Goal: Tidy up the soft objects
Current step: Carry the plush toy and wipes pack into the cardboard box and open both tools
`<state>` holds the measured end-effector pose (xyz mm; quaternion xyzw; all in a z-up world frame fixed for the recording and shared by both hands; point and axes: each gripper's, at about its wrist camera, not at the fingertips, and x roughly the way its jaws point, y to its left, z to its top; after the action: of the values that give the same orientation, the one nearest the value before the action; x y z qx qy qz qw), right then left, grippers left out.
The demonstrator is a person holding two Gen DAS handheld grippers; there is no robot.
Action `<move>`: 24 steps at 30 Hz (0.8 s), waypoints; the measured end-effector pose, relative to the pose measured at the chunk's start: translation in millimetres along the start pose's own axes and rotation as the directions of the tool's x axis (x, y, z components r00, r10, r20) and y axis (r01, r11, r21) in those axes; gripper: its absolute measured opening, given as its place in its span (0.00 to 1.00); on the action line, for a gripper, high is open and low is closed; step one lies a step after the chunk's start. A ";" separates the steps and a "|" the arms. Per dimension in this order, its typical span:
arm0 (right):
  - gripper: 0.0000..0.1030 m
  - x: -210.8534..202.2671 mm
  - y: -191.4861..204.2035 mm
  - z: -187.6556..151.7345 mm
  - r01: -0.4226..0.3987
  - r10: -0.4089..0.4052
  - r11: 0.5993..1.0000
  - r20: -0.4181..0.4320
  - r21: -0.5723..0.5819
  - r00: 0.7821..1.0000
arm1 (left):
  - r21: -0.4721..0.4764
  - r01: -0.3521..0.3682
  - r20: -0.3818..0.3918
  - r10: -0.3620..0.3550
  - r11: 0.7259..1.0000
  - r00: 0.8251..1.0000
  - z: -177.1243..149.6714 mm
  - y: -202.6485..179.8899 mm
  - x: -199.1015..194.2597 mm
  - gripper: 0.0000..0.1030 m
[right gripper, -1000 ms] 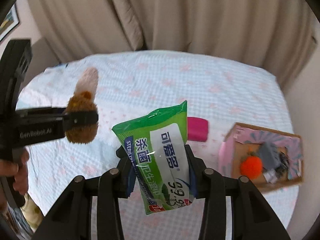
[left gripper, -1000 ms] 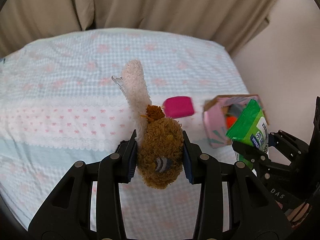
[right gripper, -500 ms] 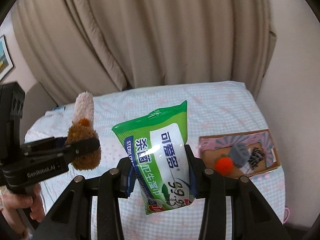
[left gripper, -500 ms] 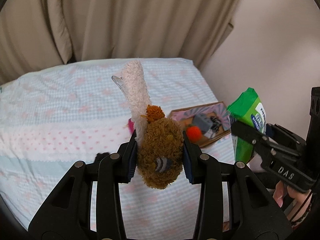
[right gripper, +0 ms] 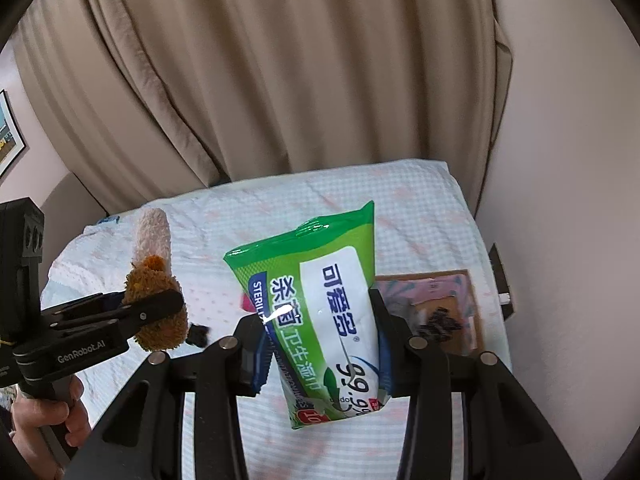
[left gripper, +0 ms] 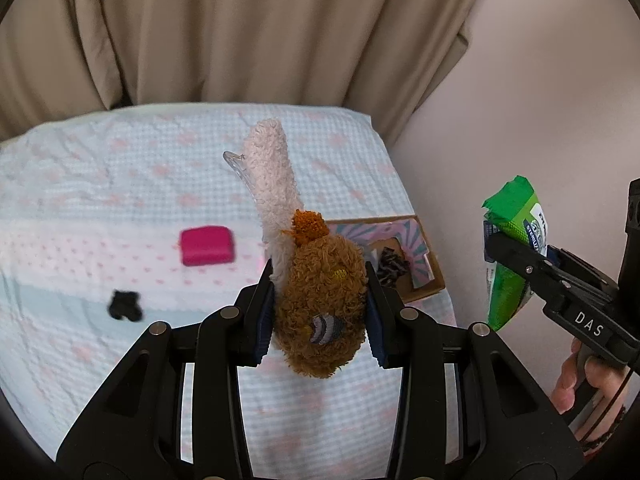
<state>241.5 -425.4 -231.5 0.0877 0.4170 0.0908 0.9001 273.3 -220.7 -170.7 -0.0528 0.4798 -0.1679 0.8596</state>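
This is a bedroom in a home. A bed with a pale blue checked coverlet printed with pink bows (left gripper: 120,184) fills the floor space against a plain pinkish-white wall (left gripper: 540,100). Heavy beige pleated curtains (right gripper: 280,80) hang behind it, and a framed picture (right gripper: 8,136) hangs on the left wall.

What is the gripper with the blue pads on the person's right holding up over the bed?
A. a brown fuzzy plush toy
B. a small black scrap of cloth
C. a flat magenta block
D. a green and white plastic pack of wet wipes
D: the right gripper has its pads pressed on the green and white plastic pack of wet wipes, lifted above the checked bedspread.
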 end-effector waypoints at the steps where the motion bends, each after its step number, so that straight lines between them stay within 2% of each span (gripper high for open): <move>1: 0.38 5.2 -11.8 0.2 -0.001 0.001 1.000 -0.011 0.004 1.000 | -0.006 -0.006 -0.014 0.006 1.000 1.000 0.4 -5.6 12.0 0.34; 7: 0.38 47.7 -73.7 -6.7 -0.018 0.027 0.994 -0.079 0.107 0.997 | -0.003 -0.046 -0.097 0.046 0.999 0.994 -1.9 -25.7 79.1 0.34; 14: 0.38 118.0 -124.7 -27.2 -0.038 0.080 0.964 -0.152 0.263 0.985 | 0.024 -0.085 -0.198 0.088 0.996 0.976 -0.3 -28.2 162.2 0.34; 19: 0.38 167.8 -154.3 -40.9 -0.025 0.097 0.950 -0.216 0.312 0.972 | 0.086 -0.106 -0.275 0.126 0.991 0.953 -2.2 -22.9 219.3 0.34; 24: 0.38 202.0 -174.1 -54.5 0.007 0.090 0.940 -0.267 0.341 0.959 | 0.091 -0.108 -0.341 0.132 0.990 0.931 -12.8 -13.1 263.2 0.34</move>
<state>343.8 -541.7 -455.3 0.2365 0.5469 0.0481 0.8016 386.6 -321.4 -386.6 0.0374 0.6197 -0.1386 0.7716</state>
